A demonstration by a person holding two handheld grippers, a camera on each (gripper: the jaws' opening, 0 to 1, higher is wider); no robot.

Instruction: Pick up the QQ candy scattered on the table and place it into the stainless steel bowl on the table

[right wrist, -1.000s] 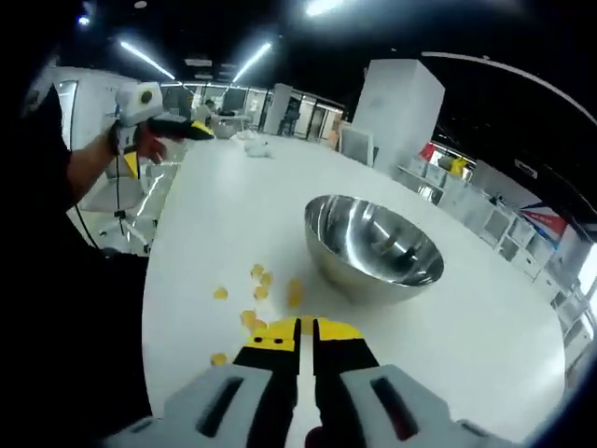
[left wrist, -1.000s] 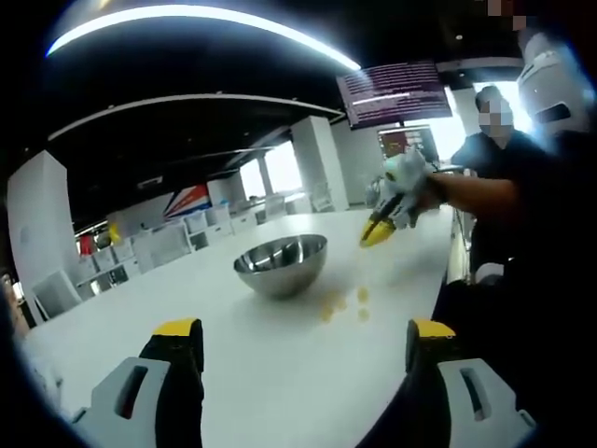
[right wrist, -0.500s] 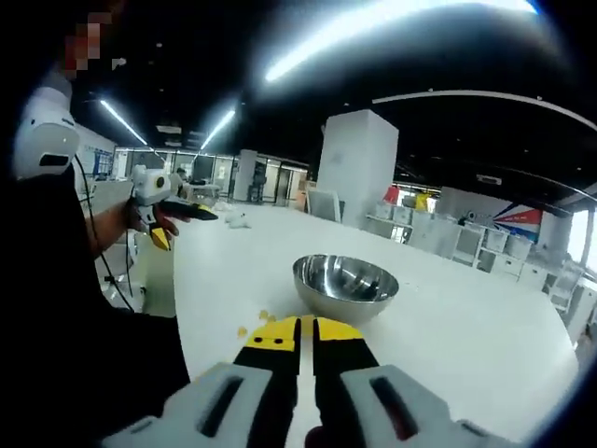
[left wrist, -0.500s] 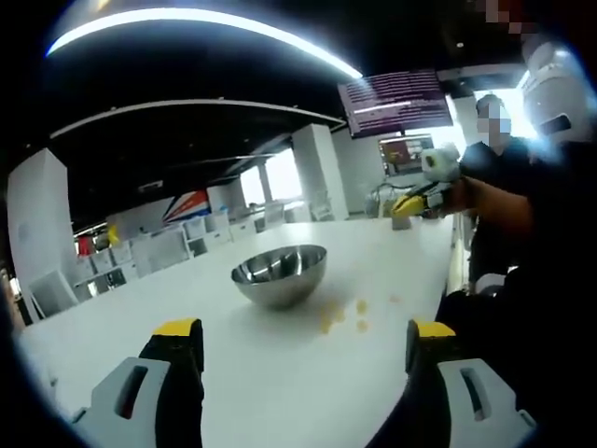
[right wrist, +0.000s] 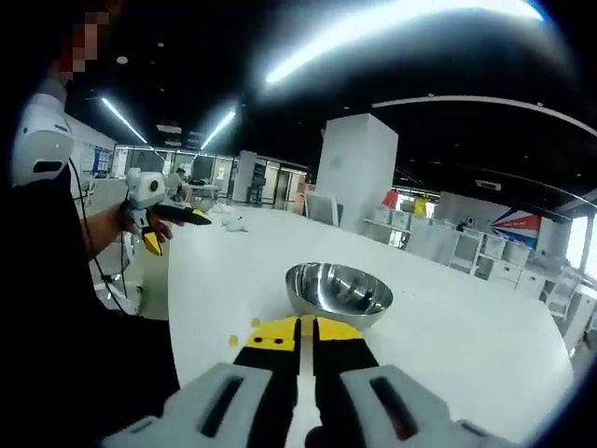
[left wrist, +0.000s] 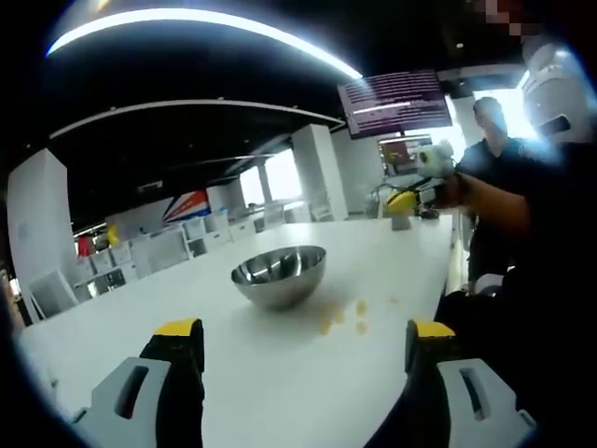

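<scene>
- My left tool (left wrist: 303, 350) hangs low over the near end of the white table (left wrist: 280, 373), jaws spread wide, nothing between them.
- My right tool (right wrist: 306, 331) has its yellow-tipped jaws pressed together; can't tell if anything is pinched.
- In the left gripper view the right tool sits raised at far right, above the table edge, near my dark sleeve (left wrist: 508, 187).
- In the right gripper view the left tool is up at left, well apart from the bowl.
- Stainless steel bowl (left wrist: 279, 274) upright mid-table, inside too dim to read.
- QQ candy (left wrist: 338, 314): small yellow pieces scattered on the table just beside the bowl, toward my side.
- Wall screen (left wrist: 395, 96) behind, white shelving (right wrist: 452, 245) in the room.
</scene>
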